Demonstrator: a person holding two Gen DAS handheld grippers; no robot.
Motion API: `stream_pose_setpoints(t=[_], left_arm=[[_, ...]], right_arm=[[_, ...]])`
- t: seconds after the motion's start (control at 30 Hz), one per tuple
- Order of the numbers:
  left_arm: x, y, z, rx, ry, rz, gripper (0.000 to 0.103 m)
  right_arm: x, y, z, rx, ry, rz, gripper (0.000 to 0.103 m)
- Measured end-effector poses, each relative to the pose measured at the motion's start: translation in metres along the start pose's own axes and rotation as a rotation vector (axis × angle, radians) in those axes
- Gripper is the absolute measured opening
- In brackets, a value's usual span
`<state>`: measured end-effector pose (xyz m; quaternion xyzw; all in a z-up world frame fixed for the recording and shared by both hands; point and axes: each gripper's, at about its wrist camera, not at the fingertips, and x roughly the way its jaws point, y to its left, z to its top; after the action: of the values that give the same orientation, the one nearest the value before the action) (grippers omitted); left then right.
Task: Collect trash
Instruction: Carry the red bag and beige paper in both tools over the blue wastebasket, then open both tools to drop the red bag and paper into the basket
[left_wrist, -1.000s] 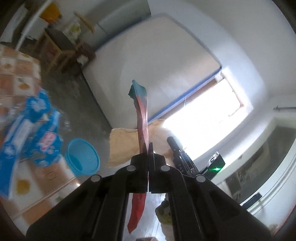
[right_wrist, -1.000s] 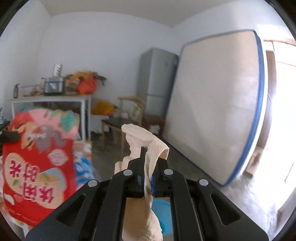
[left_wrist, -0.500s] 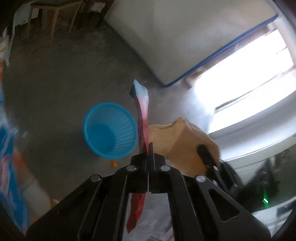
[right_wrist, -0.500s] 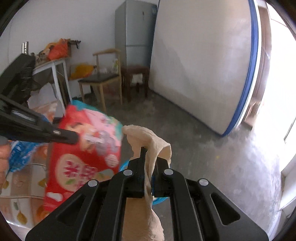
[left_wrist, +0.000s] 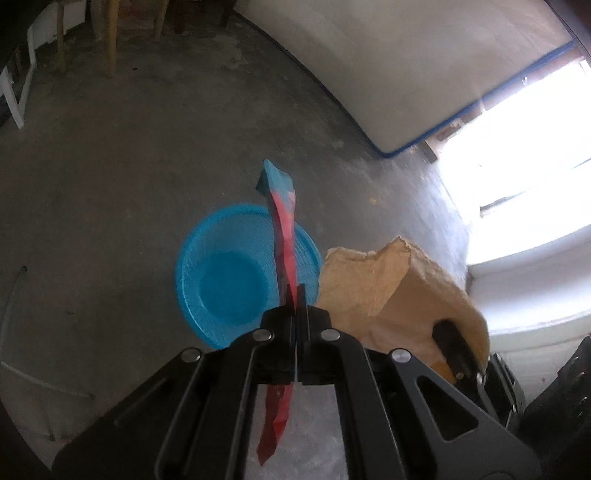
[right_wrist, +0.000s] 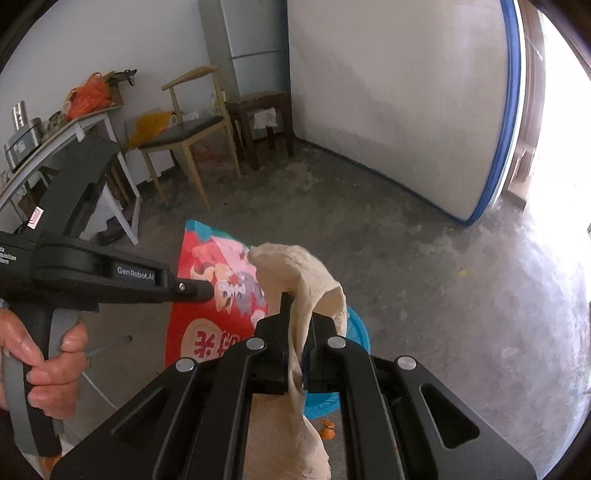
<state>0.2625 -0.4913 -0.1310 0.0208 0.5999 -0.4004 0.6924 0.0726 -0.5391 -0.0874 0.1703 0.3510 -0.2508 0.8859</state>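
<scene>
We see a bare grey concrete floor (left_wrist: 122, 155), dusty and stained. A blue mesh basket (left_wrist: 225, 284) stands on it, out in the open. Small orange scraps (right_wrist: 327, 430) lie just beside the basket. A wooden chair (right_wrist: 184, 129), a dark stool (right_wrist: 264, 110) and a white-legged table (right_wrist: 92, 122) stand along the far wall, and a blue-edged mattress (right_wrist: 399, 92) stands on edge there.

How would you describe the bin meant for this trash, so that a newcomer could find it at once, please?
Start at the big white mattress leaning against the wall, then look down across the bare concrete floor in front of it. There stands a round blue basket with slatted plastic sides, the only bright blue container on that floor.
</scene>
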Motion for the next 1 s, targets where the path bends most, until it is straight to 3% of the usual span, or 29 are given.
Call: stream_pose_setpoints(t=[0.03, 0.1, 0.17, 0.3, 0.37, 0.6, 0.83, 1.0], left_arm=[[0.004, 0.001, 0.002, -0.006, -0.002, 0.027, 0.002], [0.008, 0.007, 0.003, -0.034, 0.005, 0.076, 0.026], [0.005, 0.013, 0.003, -0.063, -0.006, 0.092, 0.034], [-0.02, 0.018, -0.003, -0.057, -0.038, 0.062, 0.04], [-0.041, 0.018, -0.005, -0.042, -0.064, 0.045, 0.041], [-0.139, 0.011, -0.027, 0.019, -0.159, 0.002, 0.051], [-0.26, 0.003, -0.096, 0.142, -0.331, -0.015, 0.069], [-0.317, 0.031, -0.158, 0.127, -0.439, 0.023, 0.077]], right_arm=[[0.013, -0.002, -0.001, 0.015, 0.016, 0.011, 0.005], [0.042, -0.006, -0.002, 0.044, 0.056, 0.044, 0.011], [0.087, -0.008, -0.012, 0.049, 0.146, 0.044, 0.045], [0.142, -0.006, -0.031, 0.049, 0.273, 0.02, 0.049], [0.148, -0.009, -0.039, 0.065, 0.282, 0.004, 0.05], [0.13, -0.039, -0.046, 0.159, 0.216, -0.031, 0.052], [0.073, -0.066, -0.048, 0.213, 0.142, -0.006, 0.053], [0.016, -0.06, -0.051, 0.19, 0.084, 0.039, 0.063]])
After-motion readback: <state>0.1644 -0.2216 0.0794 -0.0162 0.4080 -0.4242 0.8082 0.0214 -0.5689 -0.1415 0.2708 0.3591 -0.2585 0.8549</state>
